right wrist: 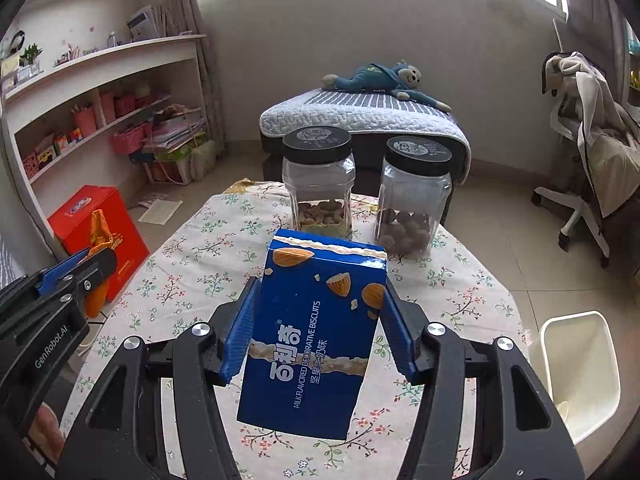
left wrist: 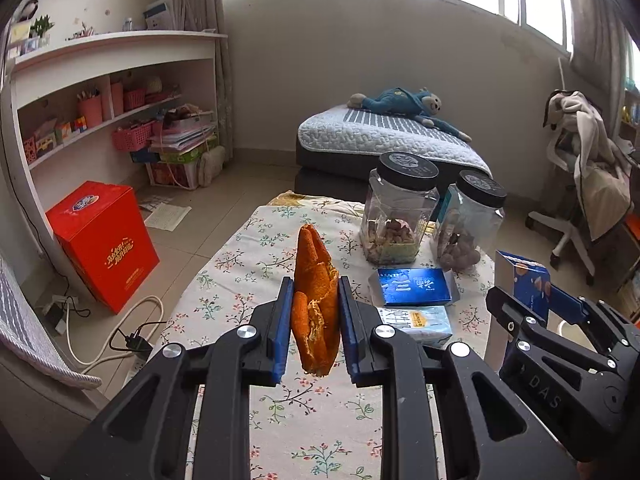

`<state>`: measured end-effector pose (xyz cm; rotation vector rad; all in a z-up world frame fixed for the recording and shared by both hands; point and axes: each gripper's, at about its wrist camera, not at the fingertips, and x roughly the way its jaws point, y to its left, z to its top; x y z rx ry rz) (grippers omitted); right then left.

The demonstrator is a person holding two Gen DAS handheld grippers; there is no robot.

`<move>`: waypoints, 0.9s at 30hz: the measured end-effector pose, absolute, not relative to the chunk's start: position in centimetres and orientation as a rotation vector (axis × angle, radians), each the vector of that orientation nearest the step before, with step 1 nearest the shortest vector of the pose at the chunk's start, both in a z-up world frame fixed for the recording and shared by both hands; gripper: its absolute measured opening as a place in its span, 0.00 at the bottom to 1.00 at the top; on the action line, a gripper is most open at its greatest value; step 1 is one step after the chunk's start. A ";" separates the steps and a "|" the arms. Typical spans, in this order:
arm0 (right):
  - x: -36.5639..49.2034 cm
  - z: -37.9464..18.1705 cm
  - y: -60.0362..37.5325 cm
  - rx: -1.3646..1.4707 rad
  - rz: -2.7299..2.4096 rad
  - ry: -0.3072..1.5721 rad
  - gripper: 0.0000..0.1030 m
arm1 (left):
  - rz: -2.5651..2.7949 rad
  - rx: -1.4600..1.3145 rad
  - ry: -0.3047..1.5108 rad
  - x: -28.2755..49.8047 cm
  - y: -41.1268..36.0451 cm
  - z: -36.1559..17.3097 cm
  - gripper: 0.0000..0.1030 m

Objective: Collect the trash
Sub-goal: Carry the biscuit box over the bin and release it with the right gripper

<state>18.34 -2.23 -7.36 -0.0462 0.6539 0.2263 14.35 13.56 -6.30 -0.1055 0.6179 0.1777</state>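
I have the left gripper [left wrist: 314, 312] clamped on an orange peel [left wrist: 314, 300] and the right gripper [right wrist: 316, 328] gripping a biscuit box [right wrist: 312, 340], both lifted above the table [right wrist: 200, 240]. Neither is binned yet; the white bin [right wrist: 580, 368] waits off the table's right edge, and two cartons [left wrist: 416, 300] remain near that edge.

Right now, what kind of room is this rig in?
Most likely a bedroom or child's room at home: a low bed with a quilted grey cover, a blue stuffed monkey toy lying on it, and white wall shelves crowded with pink baskets and books.
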 end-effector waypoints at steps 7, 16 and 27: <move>17.9 -6.5 -4.8 -0.058 0.193 0.589 0.53 | 0.166 -0.094 0.601 14.8 10.7 -6.3 0.22; 17.6 -6.1 -8.7 -0.053 0.146 0.564 0.53 | 0.107 -0.092 0.594 15.2 6.7 -6.1 0.23; 17.5 -5.8 -13.5 -0.031 0.080 0.556 0.53 | 0.023 -0.065 0.581 15.7 1.2 -5.7 0.23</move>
